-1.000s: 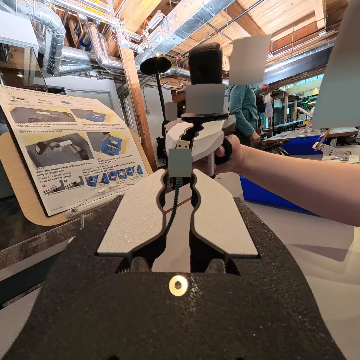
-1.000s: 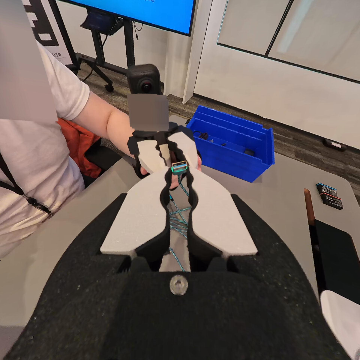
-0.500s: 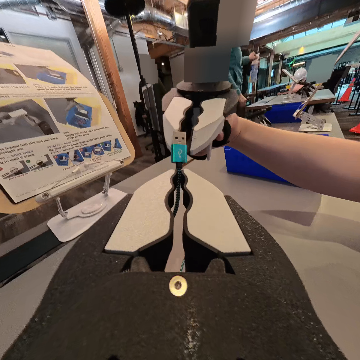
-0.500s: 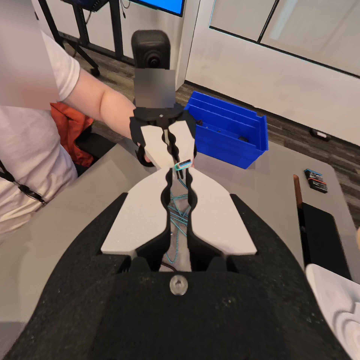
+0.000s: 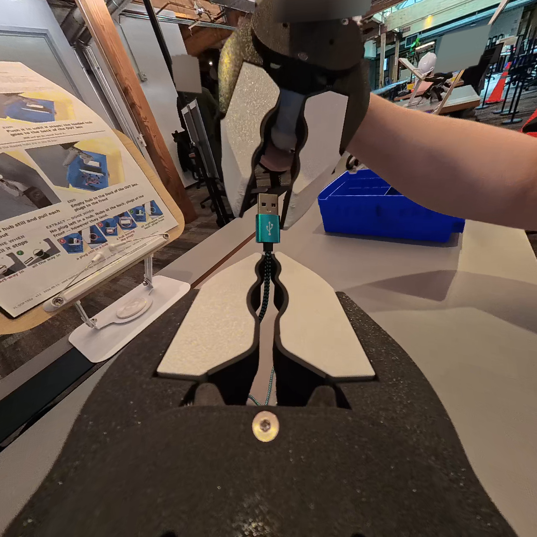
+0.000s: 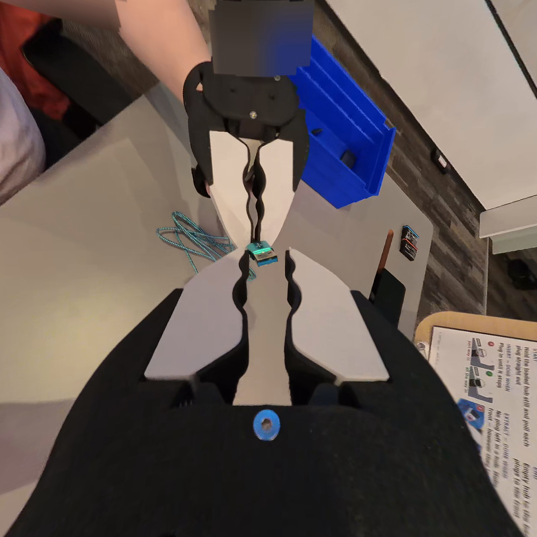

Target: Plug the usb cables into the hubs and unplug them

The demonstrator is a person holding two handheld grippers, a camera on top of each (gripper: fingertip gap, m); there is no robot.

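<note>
A teal USB plug [image 5: 267,229] on a teal-and-black braided cable points away from my left gripper [image 5: 268,255]. That gripper is shut on the cable just behind the plug. My right gripper [image 6: 267,254] faces it head-on, jaws open. The plug [image 6: 261,253] sits between the right fingertips, and I cannot tell if it touches them. In the left wrist view the right gripper [image 5: 267,209] hangs close above, the plug's metal tip at its fingertips. The rest of the cable [image 6: 194,238] lies coiled on the grey table. No hub is in view.
A blue bin [image 6: 343,145] stands on the table [image 6: 87,261] behind the grippers; it also shows in the left wrist view [image 5: 389,212]. An instruction sheet on a stand [image 5: 72,203] is at the left. Small black items [image 6: 409,241] lie near the table's far edge.
The two grippers have come closer together and both views have tilted down toward the table. The plug's tip now sits between the right fingertips. The left gripper keeps its hold on the cable.
</note>
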